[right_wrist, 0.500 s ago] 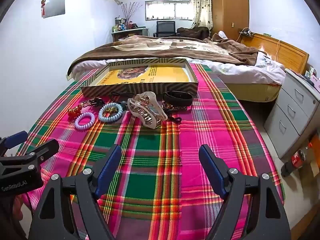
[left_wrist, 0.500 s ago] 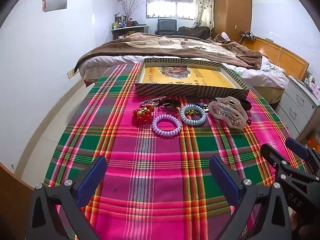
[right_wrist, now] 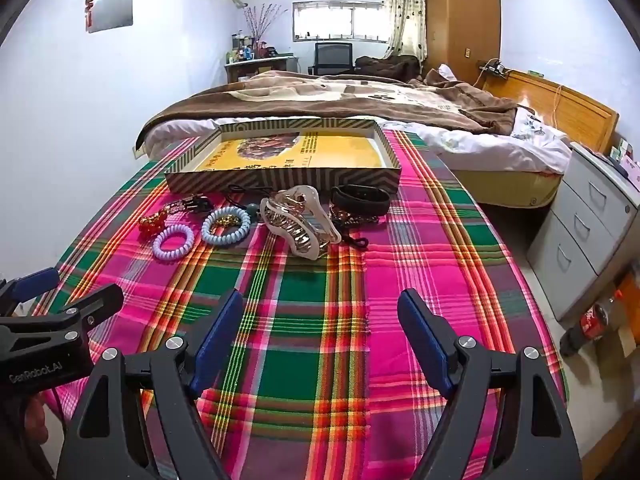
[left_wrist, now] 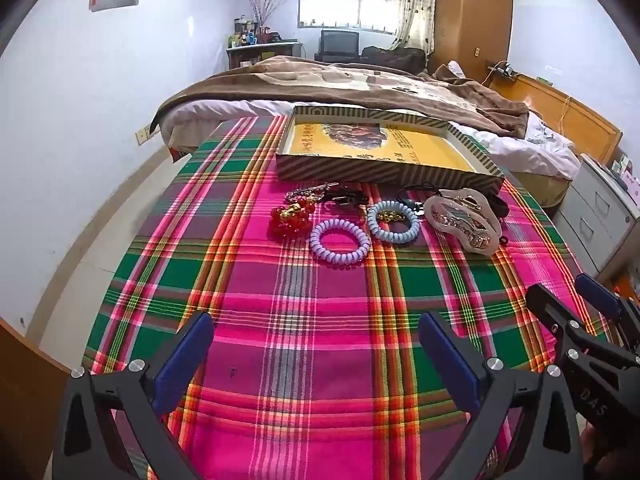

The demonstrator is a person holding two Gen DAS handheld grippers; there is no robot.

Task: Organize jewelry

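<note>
Pre-grasp, nothing boxed: left gripper (left_wrist: 316, 354) and right gripper (right_wrist: 320, 336) both wide, empty, near edge of plaid cloth (left_wrist: 320, 360); coiled lilac hair tie (left_wrist: 340, 242), pale clear claw clip (right_wrist: 300, 226) just before far striped yellow-lined box (right_wrist: 280, 178); next, reach forward.

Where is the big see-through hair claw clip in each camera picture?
Left wrist view: the hair claw clip sits right of centre, to the right of the blue coil tie.
Right wrist view: the clip sits near the centre, again right of that tie.
Shared landmark: the striped box just behind it.
</note>
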